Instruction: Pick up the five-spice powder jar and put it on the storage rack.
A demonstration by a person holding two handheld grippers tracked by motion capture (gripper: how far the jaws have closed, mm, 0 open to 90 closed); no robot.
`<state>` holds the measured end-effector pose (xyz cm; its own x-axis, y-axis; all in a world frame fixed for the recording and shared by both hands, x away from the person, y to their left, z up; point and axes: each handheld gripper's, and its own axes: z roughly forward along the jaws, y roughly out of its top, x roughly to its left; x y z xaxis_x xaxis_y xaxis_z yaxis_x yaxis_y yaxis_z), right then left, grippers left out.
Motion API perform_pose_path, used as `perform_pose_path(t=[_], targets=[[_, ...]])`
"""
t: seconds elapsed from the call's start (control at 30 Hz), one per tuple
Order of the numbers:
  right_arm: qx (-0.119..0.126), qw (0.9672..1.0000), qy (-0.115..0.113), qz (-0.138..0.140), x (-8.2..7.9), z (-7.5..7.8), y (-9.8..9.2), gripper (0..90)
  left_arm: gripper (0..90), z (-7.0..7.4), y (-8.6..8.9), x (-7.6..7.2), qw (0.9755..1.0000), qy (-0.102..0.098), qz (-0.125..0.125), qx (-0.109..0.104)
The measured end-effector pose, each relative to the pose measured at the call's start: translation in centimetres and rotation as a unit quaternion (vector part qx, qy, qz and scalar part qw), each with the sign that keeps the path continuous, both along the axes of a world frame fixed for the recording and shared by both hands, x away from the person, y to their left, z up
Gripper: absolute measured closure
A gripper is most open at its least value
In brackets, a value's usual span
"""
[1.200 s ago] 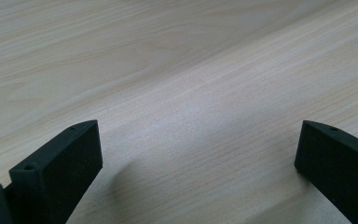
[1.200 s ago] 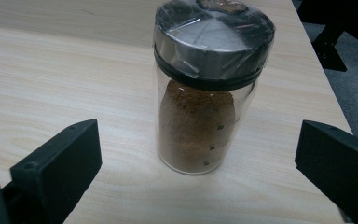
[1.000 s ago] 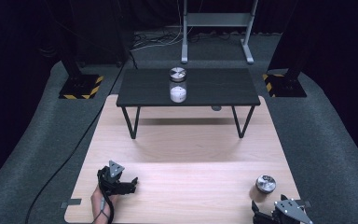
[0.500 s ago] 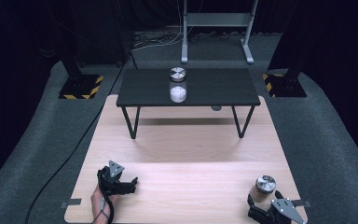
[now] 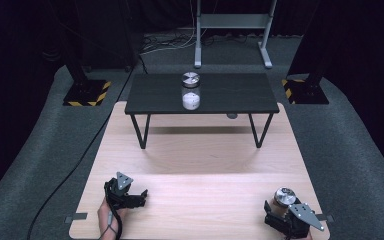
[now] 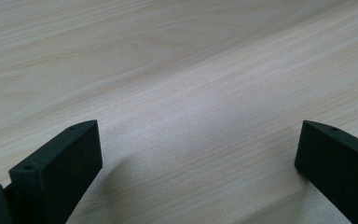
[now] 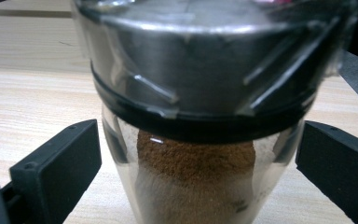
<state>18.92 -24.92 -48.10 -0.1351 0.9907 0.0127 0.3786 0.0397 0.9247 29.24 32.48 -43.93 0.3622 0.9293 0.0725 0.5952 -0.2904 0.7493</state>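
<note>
A glass jar of brown powder [image 7: 200, 182] with a metal lid [image 5: 284, 196] stands near the front right corner of the light wooden table [image 5: 200, 160]. My right gripper [image 5: 280, 212] is open, and its two black jaws stand on either side of the jar without touching it. A second jar with white powder [image 5: 190, 92] and a metal lid stands on the small black table [image 5: 230, 95] at the back. My left gripper [image 5: 134, 196] rests low at the front left, open, over bare wood [image 6: 191, 93] with nothing between its jaws.
The black table stands on thin legs on the far half of the wooden table. A black cable [image 5: 80, 165] trails over the grey floor on the left. Two stands with yellow-black bases [image 5: 87, 92] flank the back, and a grey metal frame [image 5: 232, 30] stands behind.
My right gripper has come forward to the brown-powder jar, so that the jar now stands between its jaws. The left gripper has not moved.
</note>
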Motion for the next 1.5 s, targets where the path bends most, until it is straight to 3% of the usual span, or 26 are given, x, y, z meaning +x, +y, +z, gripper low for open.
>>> perform_pose_path(t=[0.13,0.17,0.23,0.6,0.83,1.13,1.5], targets=[[-0.001,1.0000,-0.004,-0.002,0.0,-0.1,0.1,0.0,0.3,0.0,0.0,0.0,1.0000,0.001,0.001,-0.001],[0.000,0.9999,-0.013,-0.005,-0.3,-0.3,0.1,15.6,0.3,0.0,0.0,0.0,1.0000,0.000,0.001,0.000],[0.010,0.9998,-0.015,0.003,-0.3,-0.5,-0.3,29.5,0.3,0.0,-0.1,0.0,1.0000,-0.001,0.000,0.003],[-0.010,0.9995,-0.029,-0.008,-0.7,-0.9,0.6,29.9,0.3,0.0,-0.1,0.0,1.0000,-0.001,-0.001,0.004],[0.010,0.9995,-0.030,-0.006,-0.7,-1.0,0.0,30.0,0.3,-0.1,-0.3,-0.2,1.0000,-0.006,0.001,0.007],[0.011,0.9997,-0.020,-0.001,-0.3,-0.6,-0.2,30.0,0.3,-0.1,-0.2,-0.1,1.0000,-0.005,0.000,0.007],[0.038,0.9992,-0.010,0.011,-0.1,-0.2,-1.2,30.0,0.4,-0.1,-0.4,-0.2,0.9999,-0.010,0.000,0.012]])
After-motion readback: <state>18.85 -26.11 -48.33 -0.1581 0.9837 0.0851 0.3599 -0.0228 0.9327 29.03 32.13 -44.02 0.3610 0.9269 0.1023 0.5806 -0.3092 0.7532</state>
